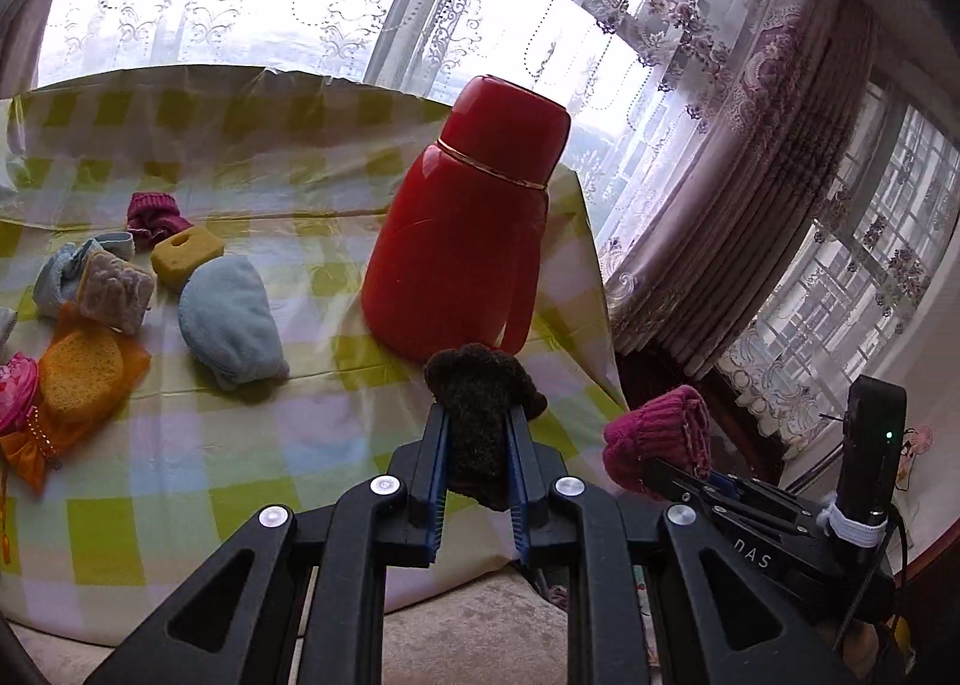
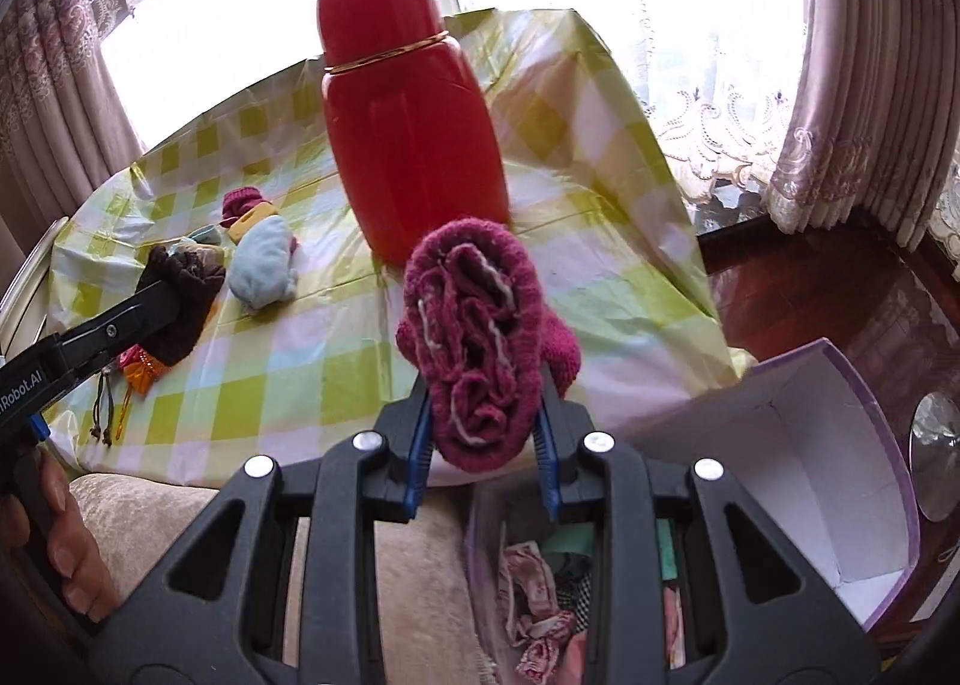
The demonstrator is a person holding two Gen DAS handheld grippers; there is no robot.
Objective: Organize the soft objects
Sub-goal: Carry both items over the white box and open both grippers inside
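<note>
My left gripper (image 1: 477, 415) is shut on a dark brown fuzzy sock (image 1: 480, 403), held above the near edge of the checked table; the same sock (image 2: 180, 295) shows at the left of the right wrist view. My right gripper (image 2: 483, 379) is shut on a rolled magenta knit sock (image 2: 474, 343), also seen as a magenta bundle (image 1: 660, 433) at the right of the left wrist view. More soft things lie on the table: a light blue sock (image 1: 231, 322), a yellow sponge (image 1: 186, 256), an orange sponge (image 1: 81, 373) and another magenta knit piece (image 1: 153, 214).
A tall red thermos (image 1: 462, 229) stands on the green-checked tablecloth (image 1: 240, 457) near its right edge. Below my right gripper an open box (image 2: 828, 475) holds several cloth pieces (image 2: 540, 601). A beige cushion (image 2: 384, 553) lies beneath. Curtains hang behind.
</note>
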